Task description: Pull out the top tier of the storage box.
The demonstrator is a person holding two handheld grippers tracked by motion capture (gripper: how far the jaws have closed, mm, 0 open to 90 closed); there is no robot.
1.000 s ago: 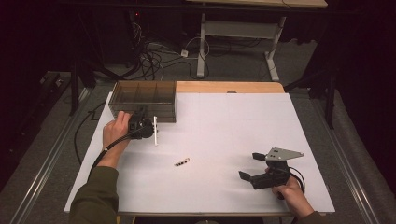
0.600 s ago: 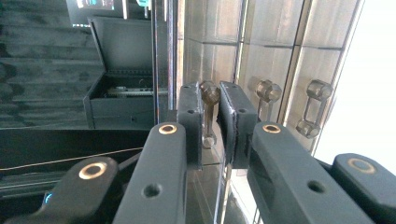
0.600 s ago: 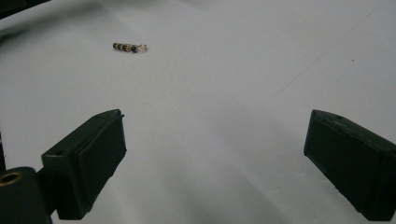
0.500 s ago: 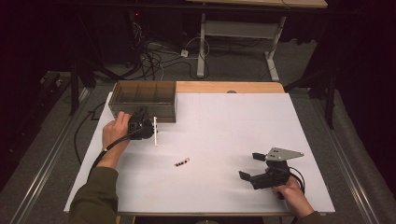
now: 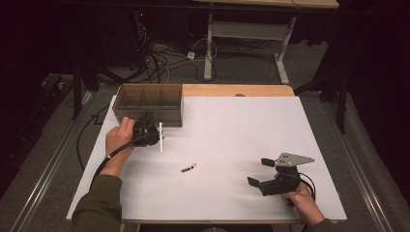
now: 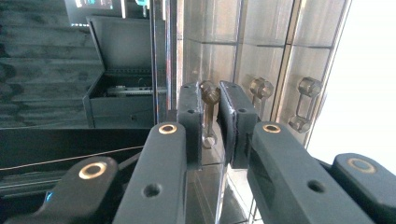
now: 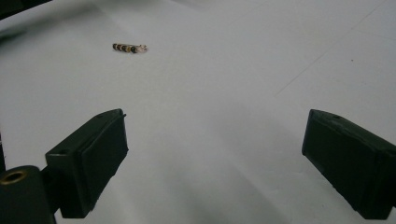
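Note:
A clear plastic compartment box [image 5: 150, 99] stands at the table's far left. My left gripper [image 5: 153, 133] is at its front wall, turned on its side. In the left gripper view, the left gripper [image 6: 210, 126] has its jaws shut on a small clear latch [image 6: 209, 95] on the box [image 6: 261, 51]. Two more latches [image 6: 306, 100] hang beside it. A thin white strip [image 5: 160, 137] shows at the gripper's tip. A small banded, bead-like piece [image 5: 188, 167] lies mid-table, apart from both grippers. My right gripper [image 5: 261, 172] rests near the front right, open and holding nothing; the banded piece [image 7: 129, 47] lies ahead of the right gripper [image 7: 215, 158].
White sheet [image 5: 232, 130] covers the table, with a wooden strip [image 5: 237, 90] along its far edge. Beyond the table are cables on the floor [image 5: 159, 58] and another table's frame [image 5: 246, 34]. A rail [image 5: 43, 164] runs along the left side.

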